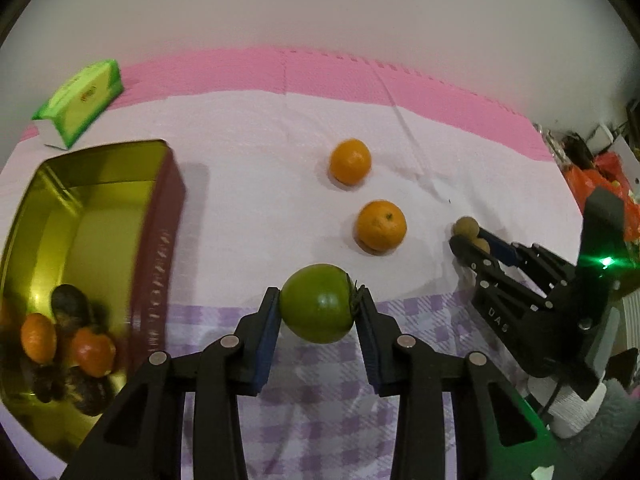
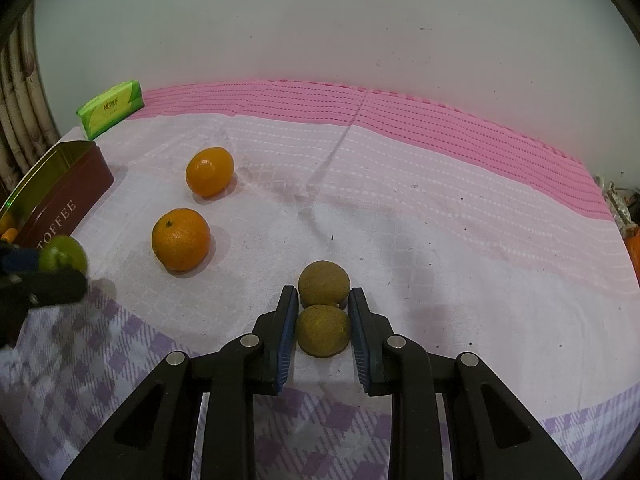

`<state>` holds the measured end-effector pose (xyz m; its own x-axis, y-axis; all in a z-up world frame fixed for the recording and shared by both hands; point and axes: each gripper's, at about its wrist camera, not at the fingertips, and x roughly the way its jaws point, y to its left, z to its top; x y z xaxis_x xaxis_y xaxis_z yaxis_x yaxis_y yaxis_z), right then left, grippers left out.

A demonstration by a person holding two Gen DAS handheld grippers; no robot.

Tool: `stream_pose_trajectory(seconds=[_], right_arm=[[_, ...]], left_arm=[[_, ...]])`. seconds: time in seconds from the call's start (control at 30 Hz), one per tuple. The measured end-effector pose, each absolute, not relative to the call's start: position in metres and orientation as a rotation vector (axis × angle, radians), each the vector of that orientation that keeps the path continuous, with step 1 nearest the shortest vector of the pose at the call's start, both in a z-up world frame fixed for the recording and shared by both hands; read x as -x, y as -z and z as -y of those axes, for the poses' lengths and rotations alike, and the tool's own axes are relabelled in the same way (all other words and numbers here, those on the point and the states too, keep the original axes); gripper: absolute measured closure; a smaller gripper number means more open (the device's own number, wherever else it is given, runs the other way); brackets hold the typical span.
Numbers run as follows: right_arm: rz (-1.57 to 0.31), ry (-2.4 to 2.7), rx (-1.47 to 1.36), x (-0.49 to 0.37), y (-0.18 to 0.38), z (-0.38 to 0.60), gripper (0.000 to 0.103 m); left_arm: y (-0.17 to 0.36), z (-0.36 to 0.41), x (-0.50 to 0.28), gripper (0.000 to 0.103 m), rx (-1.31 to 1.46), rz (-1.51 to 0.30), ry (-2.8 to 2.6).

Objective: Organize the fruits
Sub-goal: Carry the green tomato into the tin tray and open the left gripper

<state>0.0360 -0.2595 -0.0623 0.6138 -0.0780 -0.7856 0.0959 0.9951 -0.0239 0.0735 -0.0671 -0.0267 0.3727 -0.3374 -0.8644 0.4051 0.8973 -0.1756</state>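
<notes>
Green tomato (image 1: 316, 304) sits clamped between the pads of the left tool (image 1: 318, 312), just beside the open tin (image 1: 160, 216) that holds oranges and dark fruits. Beyond it two oranges (image 1: 380, 225) lie apart on the cloth-covered bench (image 1: 260, 184). The right tool (image 2: 323, 328) is closed on the nearer of two touching brown fruits (image 2: 323, 330).

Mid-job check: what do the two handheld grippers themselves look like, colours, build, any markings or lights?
Both the left gripper and the right gripper are black linkage frames with silver pivot pins and blue ribbed pads. From the left wrist view, the right gripper's body carries pale lettering and a glowing green light.
</notes>
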Motion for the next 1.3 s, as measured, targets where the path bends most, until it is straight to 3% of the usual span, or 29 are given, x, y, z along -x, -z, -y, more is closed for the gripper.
stream_pose_trajectory(seconds=[0.53, 0.9, 1.3], right_arm=[[-0.904, 0.104, -0.008, -0.037, 0.064, 0.260, 0.076], [-0.903, 0.105, 0.000, -0.039, 0.065, 0.259, 0.076], [-0.902, 0.106, 0.007, -0.039, 0.066, 0.259, 0.076]], left_arm=[[-0.008, -0.037, -0.112, 0.069, -0.021, -1.010, 0.260], [0.030, -0.101, -0.145, 0.069, 0.027, -1.079, 0.108], [0.057, -0.114, -0.162, 0.069, 0.024, -1.151, 0.067]])
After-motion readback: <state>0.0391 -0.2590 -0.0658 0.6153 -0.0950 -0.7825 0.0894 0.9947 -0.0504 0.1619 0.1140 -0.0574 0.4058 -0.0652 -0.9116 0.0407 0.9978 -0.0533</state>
